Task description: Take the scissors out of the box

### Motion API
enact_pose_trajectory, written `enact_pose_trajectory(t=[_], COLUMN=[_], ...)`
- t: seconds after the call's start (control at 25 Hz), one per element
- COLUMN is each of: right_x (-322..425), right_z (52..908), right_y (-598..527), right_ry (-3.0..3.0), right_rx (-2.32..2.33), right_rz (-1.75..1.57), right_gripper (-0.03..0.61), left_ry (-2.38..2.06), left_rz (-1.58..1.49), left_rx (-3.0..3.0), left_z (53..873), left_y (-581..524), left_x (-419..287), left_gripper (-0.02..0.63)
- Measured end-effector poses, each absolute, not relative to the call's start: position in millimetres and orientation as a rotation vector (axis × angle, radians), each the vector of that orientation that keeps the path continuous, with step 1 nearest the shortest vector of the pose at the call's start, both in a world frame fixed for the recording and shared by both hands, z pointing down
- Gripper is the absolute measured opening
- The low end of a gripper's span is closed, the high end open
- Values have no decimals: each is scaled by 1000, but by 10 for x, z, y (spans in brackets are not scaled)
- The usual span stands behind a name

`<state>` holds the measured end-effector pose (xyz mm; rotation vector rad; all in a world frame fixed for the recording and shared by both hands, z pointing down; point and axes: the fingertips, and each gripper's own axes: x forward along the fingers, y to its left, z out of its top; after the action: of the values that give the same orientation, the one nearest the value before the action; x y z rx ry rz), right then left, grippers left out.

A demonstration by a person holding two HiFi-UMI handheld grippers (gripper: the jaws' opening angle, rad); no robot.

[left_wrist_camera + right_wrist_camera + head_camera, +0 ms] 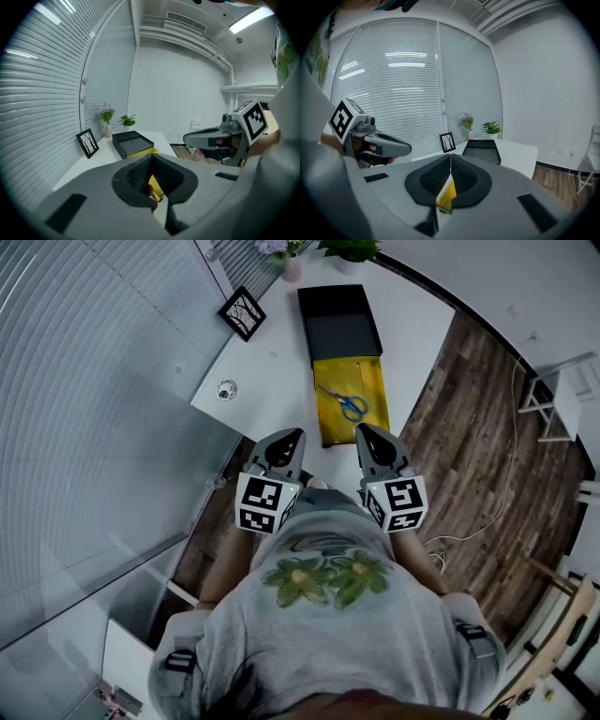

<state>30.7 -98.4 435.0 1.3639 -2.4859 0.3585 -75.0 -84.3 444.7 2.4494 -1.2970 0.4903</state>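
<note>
Blue-handled scissors [349, 405] lie on the yellow tray [371, 381] of an opened box on the white table [272, 371]. The black half of the box [339, 322] lies just beyond the tray. My left gripper [292, 437] and right gripper [365, 432] hover side by side at the table's near edge, short of the tray, both shut and empty. In the left gripper view the shut jaws hide the scissors; only the black box half [132, 142] and a yellow strip [146, 152] show. The right gripper view shows the black half [483, 151] past its shut jaws.
A framed picture [243, 312], a flower vase [291, 266] and a potted plant [349, 251] stand at the table's far end. A small round object [226, 389] lies on its left part. Window blinds run along the left; wooden floor [469, 446] and a white chair [562, 399] are on the right.
</note>
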Motion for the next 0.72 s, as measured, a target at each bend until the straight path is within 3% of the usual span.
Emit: enact_pose_trajectory(t=[0.72], right_x=[582], right_z=[4575], right_y=[-1309], right_ry=[-2382], right_rx=[1453], right_rz=[330], right_gripper=[8], left_ry=[-1183], left_rz=[538], left_rx=[2481], left_z=[4616], left_y=[-1033], left_x=[-569], left_gripper=[6])
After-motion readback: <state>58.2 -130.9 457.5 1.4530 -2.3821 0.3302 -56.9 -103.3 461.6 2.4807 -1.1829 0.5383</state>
